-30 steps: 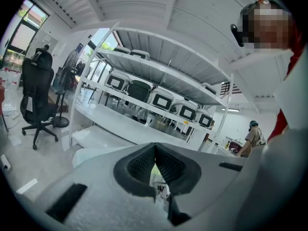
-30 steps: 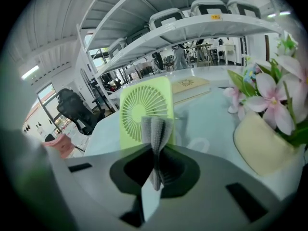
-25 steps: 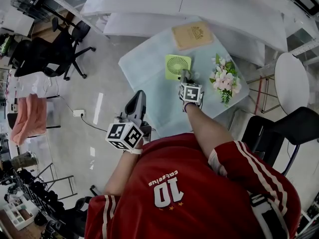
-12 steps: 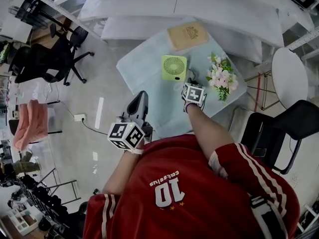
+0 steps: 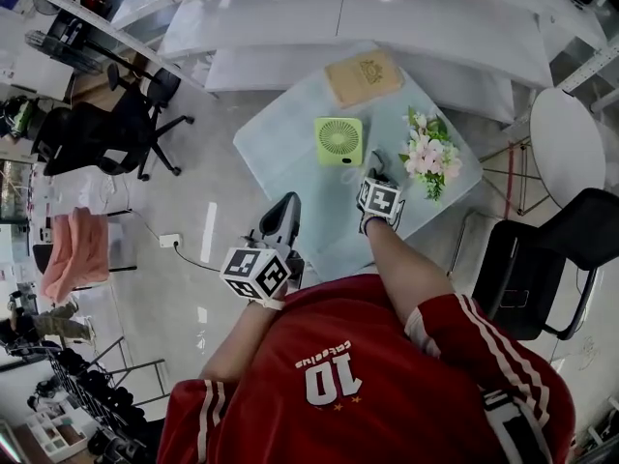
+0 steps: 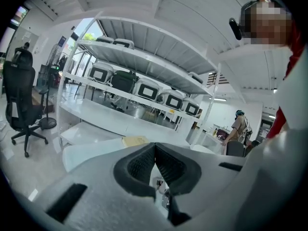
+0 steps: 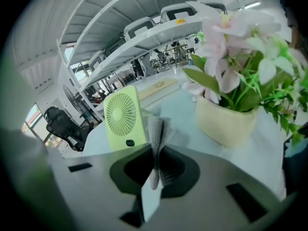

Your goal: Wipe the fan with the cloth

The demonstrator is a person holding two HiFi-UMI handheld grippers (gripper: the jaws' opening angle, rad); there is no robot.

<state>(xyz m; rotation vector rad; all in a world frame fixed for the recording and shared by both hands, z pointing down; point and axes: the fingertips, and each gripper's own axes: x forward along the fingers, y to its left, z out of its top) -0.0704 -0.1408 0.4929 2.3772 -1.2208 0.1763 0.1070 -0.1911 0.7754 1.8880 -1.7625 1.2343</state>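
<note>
Since the wiping falls to my right gripper (image 5: 375,184), the head view has it near the square light-green plastic fan (image 5: 338,141), which stands on the pale blue table (image 5: 280,133), while my left gripper (image 5: 279,218) hangs idle off the table's edge. In the left gripper view, the jaws are pressed together on nothing. In the right gripper view, the jaws pinch the thin grey cloth (image 7: 156,131) upright, edge towards the fan's grille and not touching it.

Looks like an open-plan lab or office. Black wheeled office chairs (image 5: 102,138) at ten o'clock, long white worktables (image 5: 387,8) at twelve, a round white side table (image 5: 564,143) at three. Tiered white metal shelving (image 6: 139,57) loaded with boxy white machines (image 6: 147,89). White socket block with trailing cable (image 5: 171,241) on the floor at nine.
</note>
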